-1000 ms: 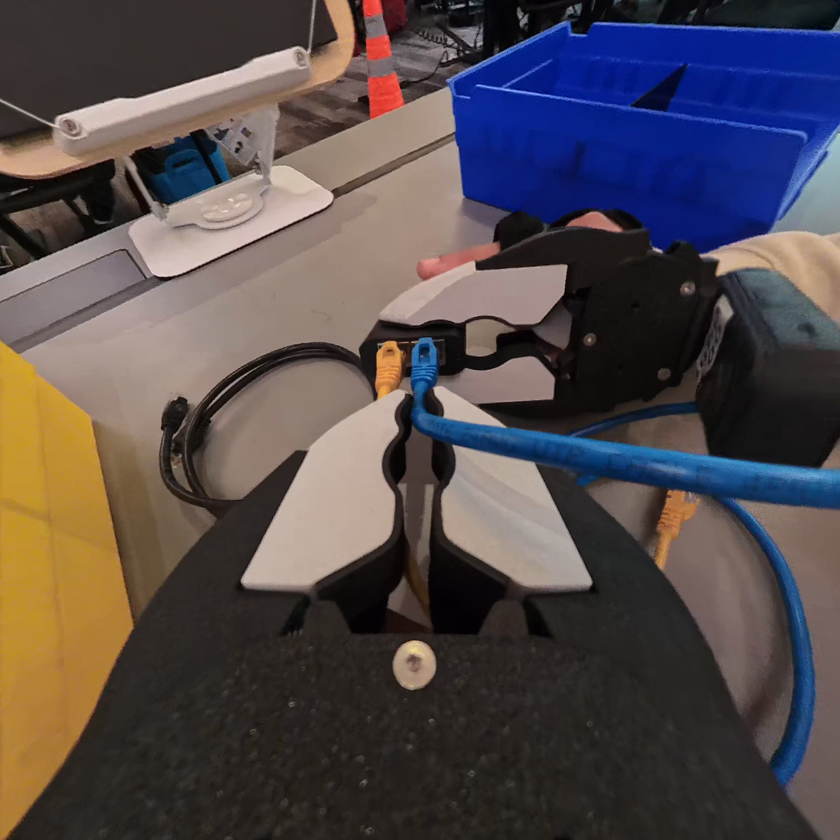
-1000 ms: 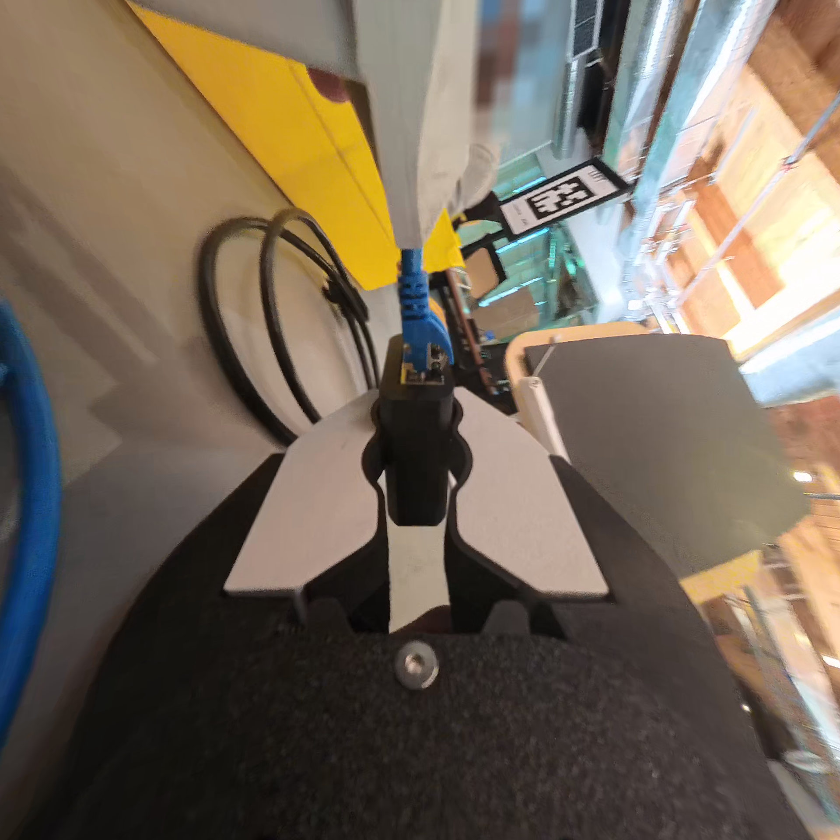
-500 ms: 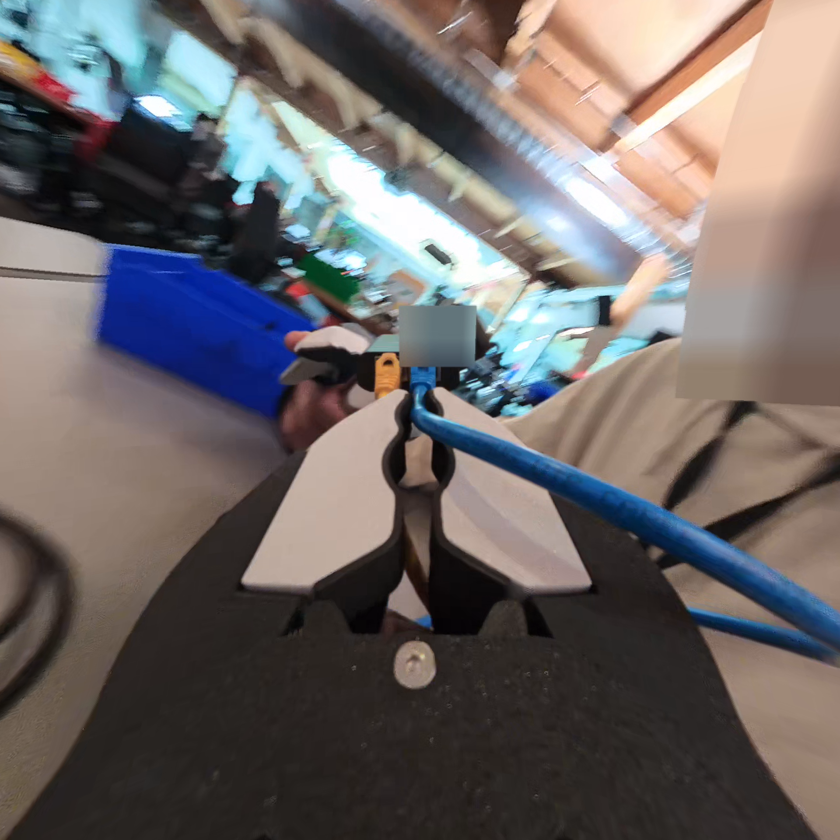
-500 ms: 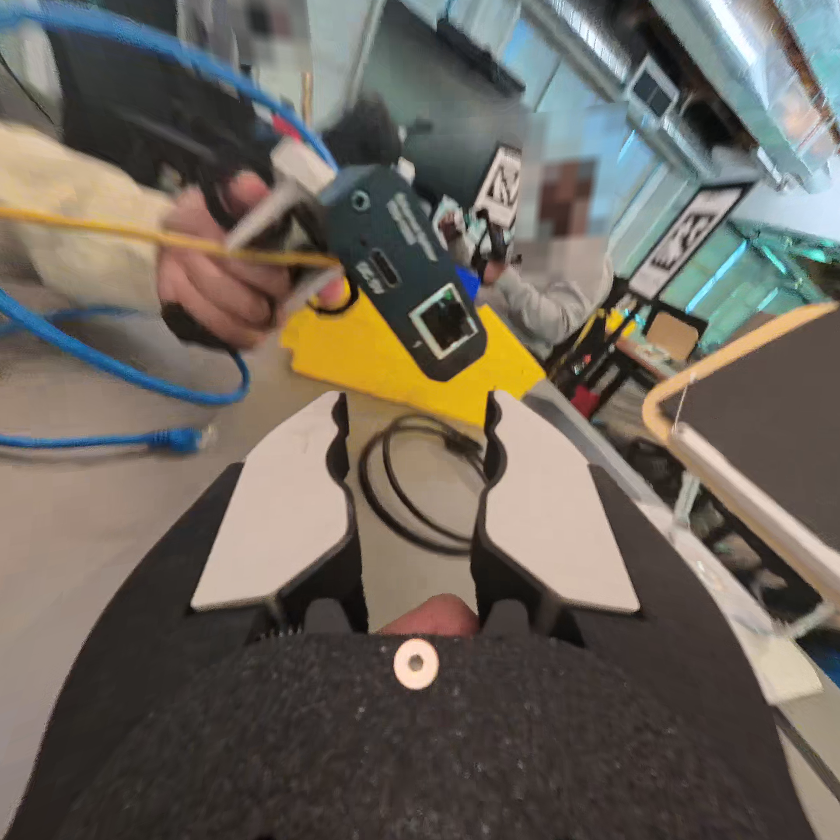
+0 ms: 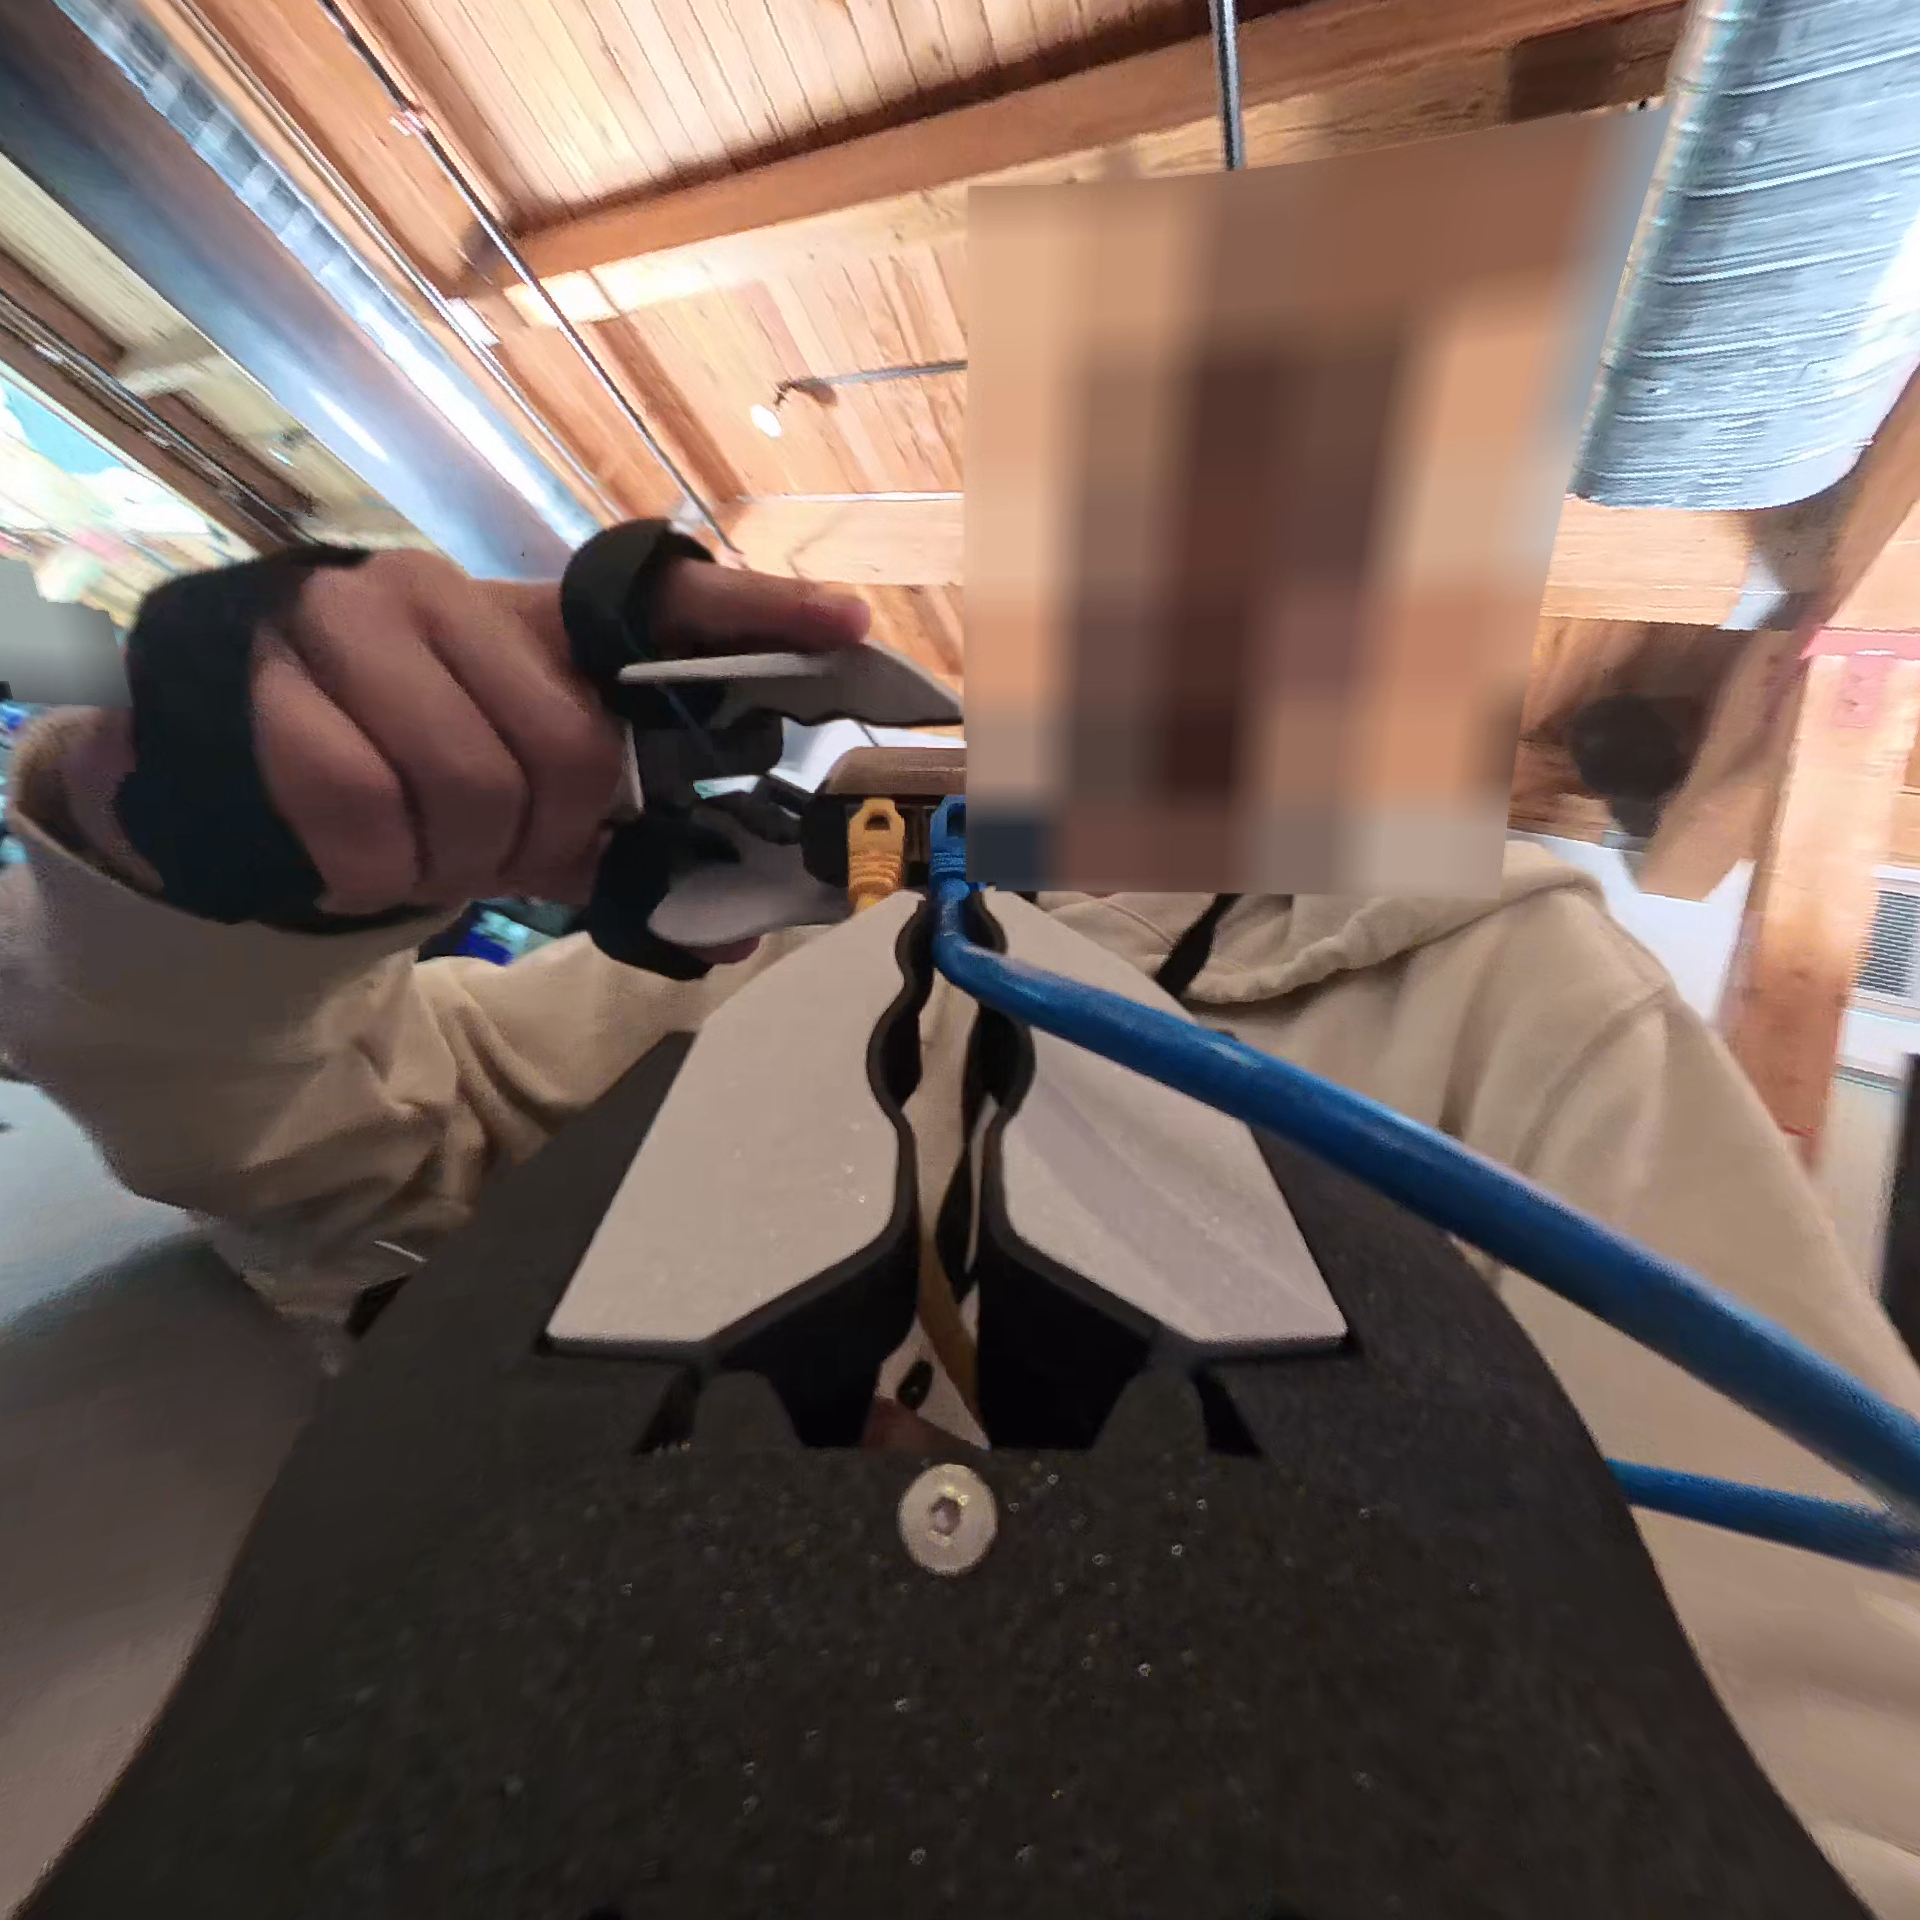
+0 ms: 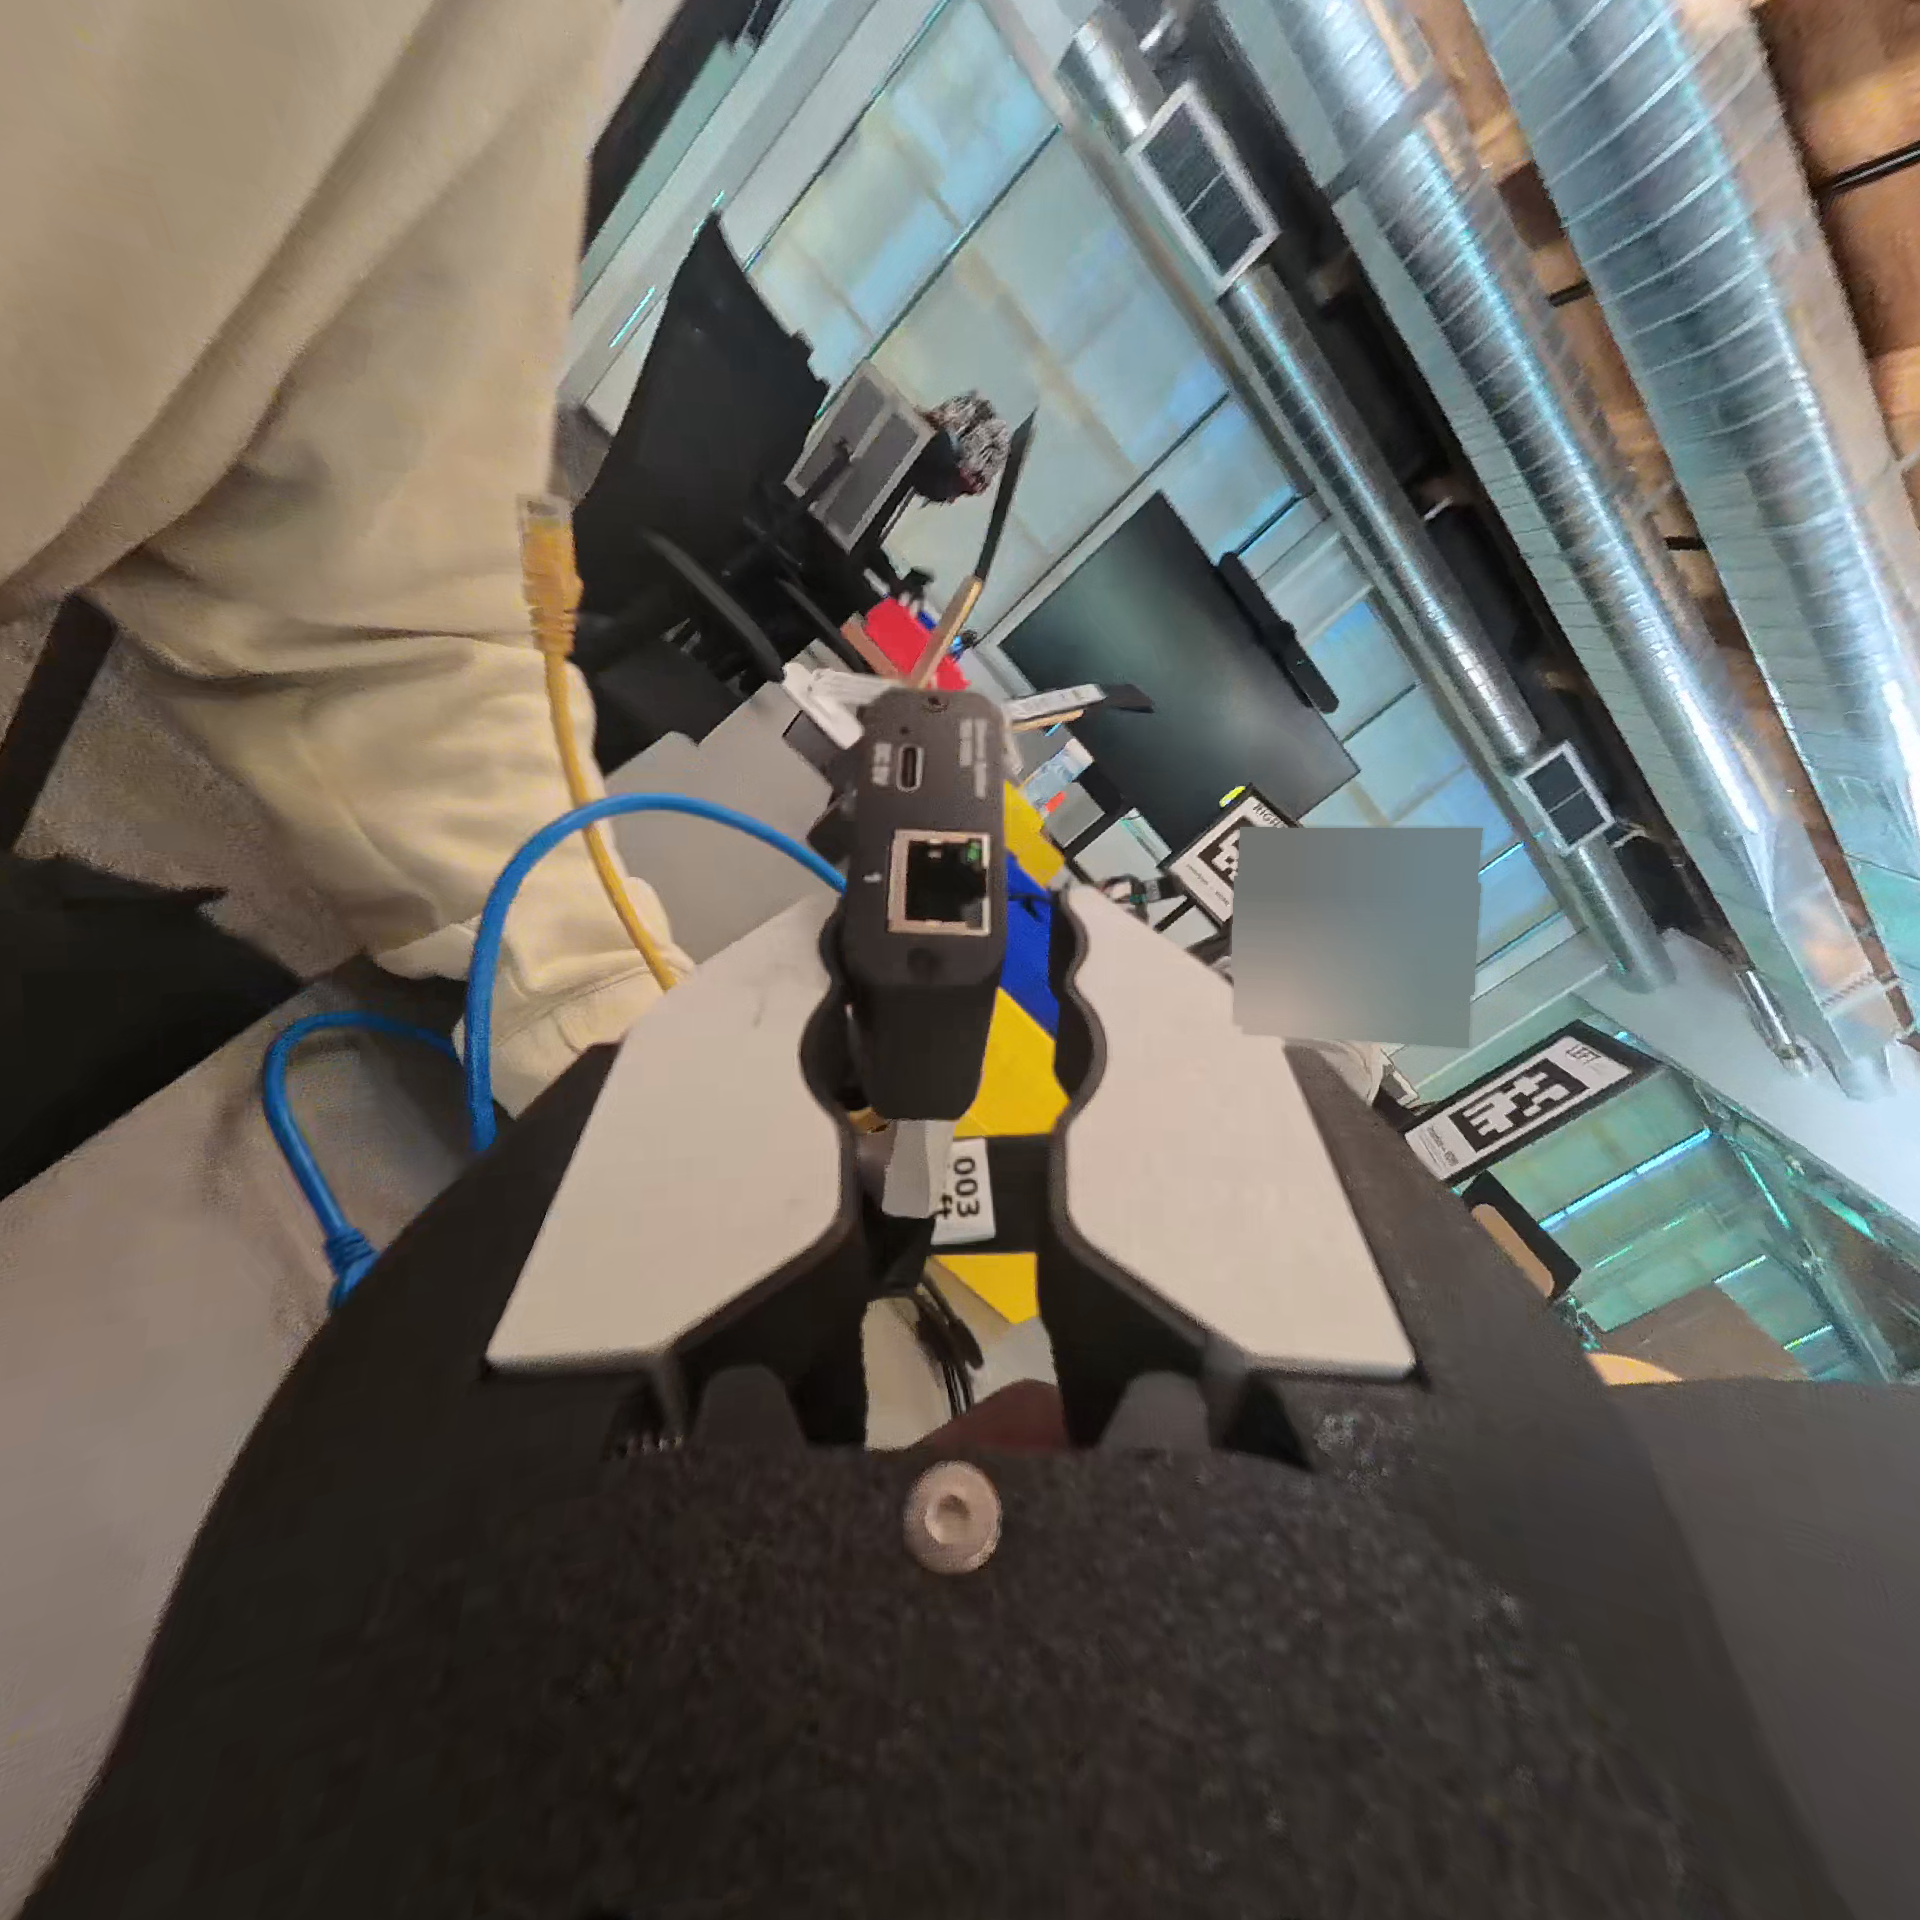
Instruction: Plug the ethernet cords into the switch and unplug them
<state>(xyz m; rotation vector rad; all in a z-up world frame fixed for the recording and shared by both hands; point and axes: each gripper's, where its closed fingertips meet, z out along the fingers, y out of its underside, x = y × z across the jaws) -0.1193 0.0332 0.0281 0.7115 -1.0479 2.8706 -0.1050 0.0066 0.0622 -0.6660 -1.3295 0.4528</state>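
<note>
The black switch (image 6: 925,914) hangs in the air between my right gripper's (image 6: 945,920) fingers, one bare port facing the camera. The left pad is at its side; a gap shows between it and the right pad (image 6: 1143,1039), so that gripper is open. In the left wrist view the switch (image 5: 831,831) carries a yellow plug (image 5: 873,842) and a blue plug (image 5: 948,842). My left gripper (image 5: 940,909) is nearly shut just below them, on the yellow cord (image 5: 940,1309). The blue cord (image 5: 1351,1122) bends out over its right finger. The right gripper's fingers (image 5: 810,686) bracket the switch from the left.
A person in a beige hoodie (image 5: 1455,1039) is close behind both grippers. A loose yellow plug (image 6: 545,561) sticks up at the left, with blue cord loops (image 6: 483,935) and a loose blue plug (image 6: 348,1257) over the grey table (image 6: 156,1351). A yellow bin (image 6: 1013,1049) lies behind the switch. Across from one pair of fingers to the other is roughly 5 cm.
Both grippers rose off the table. My right gripper let go of the switch, opened wide, and has now closed partway around its other end. My left gripper kept its hold on the cord.
</note>
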